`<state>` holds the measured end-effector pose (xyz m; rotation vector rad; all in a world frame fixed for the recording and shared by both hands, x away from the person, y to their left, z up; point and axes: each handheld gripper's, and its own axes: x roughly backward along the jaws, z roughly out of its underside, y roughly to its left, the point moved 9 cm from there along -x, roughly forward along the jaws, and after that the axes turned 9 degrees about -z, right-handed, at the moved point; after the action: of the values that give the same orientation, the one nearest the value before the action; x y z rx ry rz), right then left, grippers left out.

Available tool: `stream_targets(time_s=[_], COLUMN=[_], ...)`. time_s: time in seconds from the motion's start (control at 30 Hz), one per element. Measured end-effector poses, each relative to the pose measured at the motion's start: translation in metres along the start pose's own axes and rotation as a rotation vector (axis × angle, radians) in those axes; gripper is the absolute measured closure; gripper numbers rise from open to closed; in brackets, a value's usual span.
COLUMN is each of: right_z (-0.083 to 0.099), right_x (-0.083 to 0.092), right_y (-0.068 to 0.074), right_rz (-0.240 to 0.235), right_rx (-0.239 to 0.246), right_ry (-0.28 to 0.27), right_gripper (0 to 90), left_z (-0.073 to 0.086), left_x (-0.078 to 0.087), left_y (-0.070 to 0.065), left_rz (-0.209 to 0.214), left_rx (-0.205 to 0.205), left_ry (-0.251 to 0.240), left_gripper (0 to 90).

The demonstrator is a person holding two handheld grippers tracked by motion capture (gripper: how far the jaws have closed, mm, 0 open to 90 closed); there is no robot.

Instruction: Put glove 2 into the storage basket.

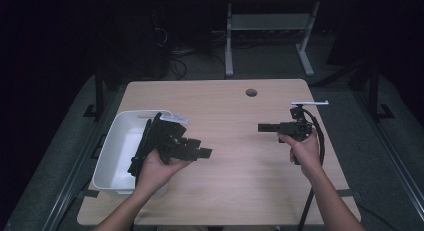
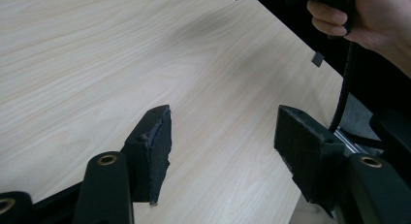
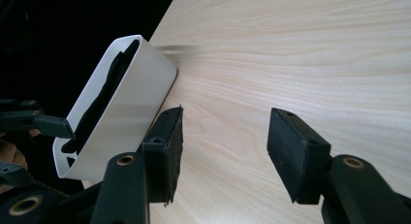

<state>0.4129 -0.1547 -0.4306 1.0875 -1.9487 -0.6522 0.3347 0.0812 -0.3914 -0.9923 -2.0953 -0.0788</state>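
Note:
My left gripper (image 1: pixel 200 147) hovers over the table's left half, just right of a white bin (image 1: pixel 114 141), and points right. Its jaws stand open with only bare wood between them (image 2: pixel 223 136). My right gripper (image 1: pixel 262 127) is held over the right half and points left, toward the bin. It is open too, with nothing between its pads (image 3: pixel 225 136). The two grippers face each other across the table's middle. Inside the white bin (image 3: pixel 135 98) lies a long black thing (image 3: pixel 104 93), limp like cloth or a strap; what it is I cannot tell.
The light wooden table (image 1: pixel 235 191) has a round cable hole (image 1: pixel 251 92) near its far edge. Beyond it, a white desk frame (image 1: pixel 229 41) stands on the dark floor. The right hand and its cable (image 2: pixel 345 88) appear at the top right of the left gripper view.

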Motion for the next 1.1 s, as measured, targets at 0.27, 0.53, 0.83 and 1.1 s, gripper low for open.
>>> stream_targets(time_s=[0.27,0.53,0.83,1.1], right_z=[0.004,0.011,0.018,0.025], right_x=[0.006,0.013,0.025,0.035], right_y=[-0.004,-0.011,-0.020,-0.026], right_rz=[0.002,0.004,0.000,0.011], right_rx=[-0.013,-0.023,-0.043,-0.053], right_ry=[-0.005,-0.008,-0.024,-0.028], right_gripper=[46.4,46.2,45.7,45.6], left_z=[0.000,0.000,0.000,0.000], left_x=[-0.006,-0.016,-0.027,-0.036], left_y=[-0.008,-0.016,-0.024,-0.029], left_rz=[0.010,0.026,0.043,0.045], left_rx=[-0.010,-0.022,-0.030,-0.038], left_ry=[0.002,0.012,0.020,0.028], left_gripper=[37.2,36.4,36.0,35.6])
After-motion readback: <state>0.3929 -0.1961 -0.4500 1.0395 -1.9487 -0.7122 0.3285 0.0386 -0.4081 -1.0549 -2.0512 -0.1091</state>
